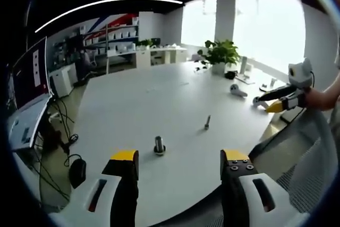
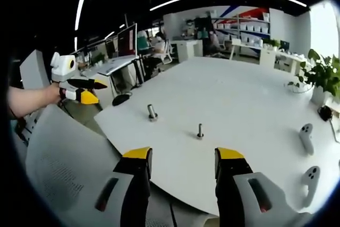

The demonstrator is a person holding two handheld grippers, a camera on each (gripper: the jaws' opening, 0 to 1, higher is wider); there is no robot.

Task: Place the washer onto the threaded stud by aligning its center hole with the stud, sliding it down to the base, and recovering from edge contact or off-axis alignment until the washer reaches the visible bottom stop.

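2 studs [image 1: 159,145] [image 1: 207,123] on table [image 1: 159,94]; both grippers [image 1: 180,164] [image 2: 183,162] w/ jaws open, empty.

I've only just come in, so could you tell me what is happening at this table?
A person holds a two-jaw gripper in each hand above a white table. The left gripper and right gripper are both open and hold nothing. Two small upright metal pieces stand apart on the table: a thicker one and a thinner stud. Neither is being touched, and I cannot make out the washer itself.
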